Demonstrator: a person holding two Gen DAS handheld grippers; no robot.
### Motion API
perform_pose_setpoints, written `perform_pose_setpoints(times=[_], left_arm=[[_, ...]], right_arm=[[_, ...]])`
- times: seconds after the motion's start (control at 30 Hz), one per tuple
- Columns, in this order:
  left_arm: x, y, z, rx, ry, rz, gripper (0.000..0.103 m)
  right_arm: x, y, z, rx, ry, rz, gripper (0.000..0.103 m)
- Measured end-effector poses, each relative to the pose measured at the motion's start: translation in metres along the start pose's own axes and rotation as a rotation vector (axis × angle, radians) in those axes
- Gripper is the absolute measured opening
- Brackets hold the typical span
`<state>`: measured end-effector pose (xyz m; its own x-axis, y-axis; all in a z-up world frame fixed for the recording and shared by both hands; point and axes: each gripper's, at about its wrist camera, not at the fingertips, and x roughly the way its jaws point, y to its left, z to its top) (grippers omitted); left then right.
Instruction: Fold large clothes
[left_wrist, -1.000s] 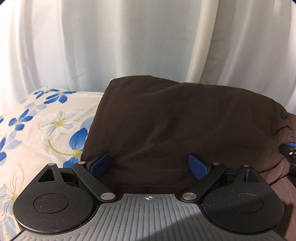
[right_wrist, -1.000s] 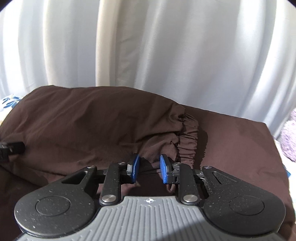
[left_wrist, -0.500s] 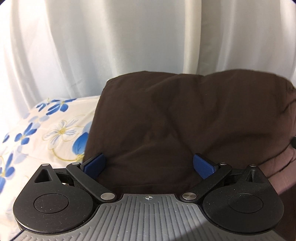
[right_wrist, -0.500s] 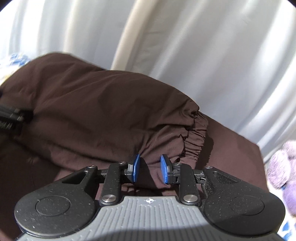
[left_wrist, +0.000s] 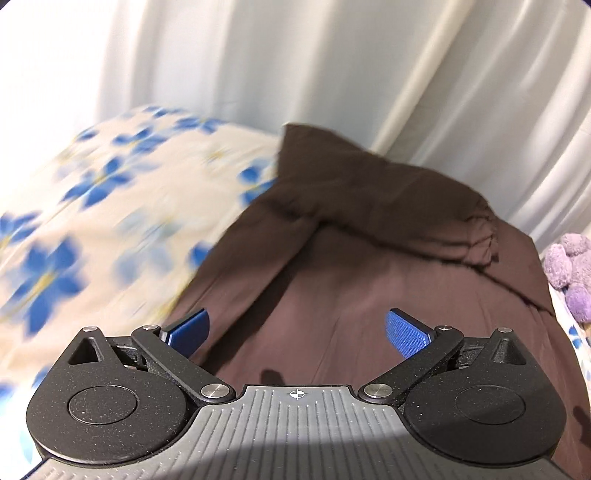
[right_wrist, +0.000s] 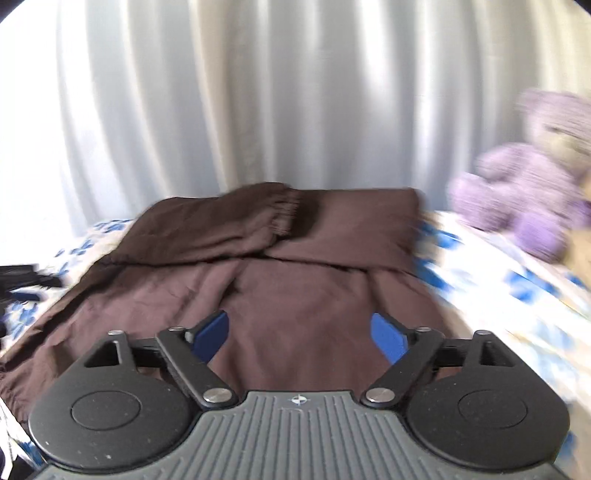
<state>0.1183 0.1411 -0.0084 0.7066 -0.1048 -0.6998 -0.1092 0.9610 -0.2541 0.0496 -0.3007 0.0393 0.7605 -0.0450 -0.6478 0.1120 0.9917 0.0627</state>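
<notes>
A large dark brown garment (left_wrist: 362, 266) lies on the bed, its far end folded back over itself, with a gathered elastic edge (left_wrist: 484, 236) at the right. It also shows in the right wrist view (right_wrist: 295, 280), fold at the far end. My left gripper (left_wrist: 295, 328) is open and empty above the garment's near left part. My right gripper (right_wrist: 299, 332) is open and empty above the garment's middle. Both views are blurred by motion.
The bed sheet (left_wrist: 92, 221) is cream with blue flowers, showing left of the garment and right of it (right_wrist: 498, 295). A purple plush toy (right_wrist: 524, 192) sits at the far right, also seen in the left wrist view (left_wrist: 572, 273). White curtains (right_wrist: 258, 92) hang behind the bed.
My right gripper has opened and let go of the brown fabric. Both grippers have pulled back from the fold, and the folded part now lies flat at the far end.
</notes>
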Motion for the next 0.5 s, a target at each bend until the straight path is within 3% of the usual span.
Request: perform_pose_setpoints(times=[0.07,0.13,0.27,0.43,0.5], left_arm=[[-0.015,0.019,-0.01,-0.009,0.023,0.012,0.103],[-0.019,0.04,-0.015,-0.04,0.049,0.034,0.103],[-0.02,0.078,-0.024,-0.195,0.112,0.041,0.103],[-0.02,0.095,-0.029,-0.247,0.159,0.051,0.103],[-0.02,0.095,-0.029,-0.235,0.178,0.045,0.103]], right_arm=[[-0.023,-0.007,-0.013,0.008,0.016,-0.05,0.087],[-0.046,-0.018,-0.026,0.034,0.013,-0.06,0.097],[-0.054,-0.049,-0.045,0.127,0.103,-0.103,0.095],[-0.044,-0.095,-0.071,0.308,0.258,-0.1,0.068],[-0.045,-0.111,-0.08,0.376,0.286,-0.085,0.065]])
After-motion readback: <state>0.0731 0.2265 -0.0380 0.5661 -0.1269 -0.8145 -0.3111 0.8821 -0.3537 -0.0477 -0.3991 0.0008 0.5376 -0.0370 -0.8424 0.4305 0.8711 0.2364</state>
